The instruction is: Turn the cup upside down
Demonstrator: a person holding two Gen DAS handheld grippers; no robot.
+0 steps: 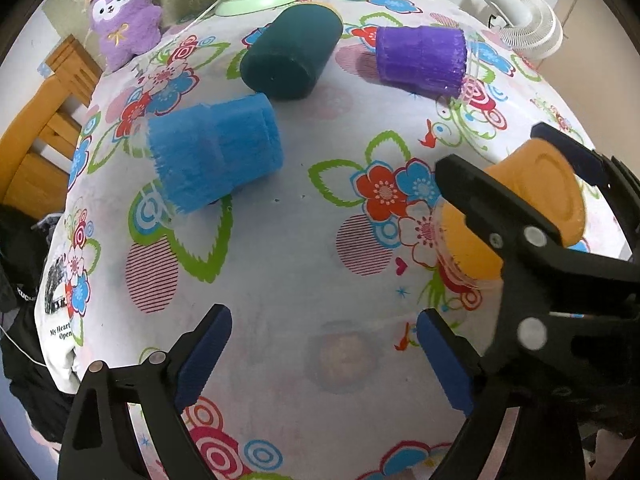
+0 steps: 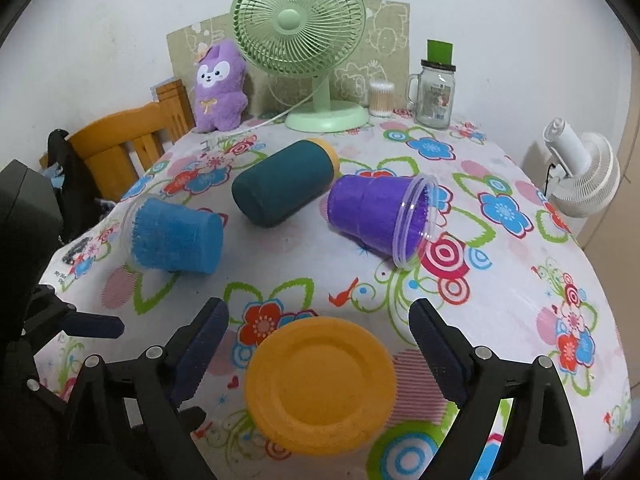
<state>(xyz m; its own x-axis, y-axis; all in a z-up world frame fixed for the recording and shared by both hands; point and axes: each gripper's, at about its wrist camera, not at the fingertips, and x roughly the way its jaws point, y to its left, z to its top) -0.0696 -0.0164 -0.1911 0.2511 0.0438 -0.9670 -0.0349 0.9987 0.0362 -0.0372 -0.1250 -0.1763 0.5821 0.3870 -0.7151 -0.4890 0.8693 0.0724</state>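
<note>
An orange cup (image 2: 320, 384) stands upside down on the floral tablecloth, base up, between the wide-open fingers of my right gripper (image 2: 320, 354), which do not touch it. In the left wrist view the same cup (image 1: 532, 204) sits between the right gripper's fingers (image 1: 472, 184). My left gripper (image 1: 324, 356) is open and empty over bare cloth. A blue cup (image 1: 212, 152), a dark teal cup (image 1: 292, 52) and a purple cup (image 1: 422, 58) lie on their sides further back.
A green desk fan (image 2: 300, 28), a purple plush toy (image 2: 220, 84), a glass jar mug (image 2: 434, 92) and a swab box (image 2: 380, 98) stand along the back edge. A wooden chair (image 2: 132, 140) is at the left, a white fan (image 2: 580, 172) off the right edge.
</note>
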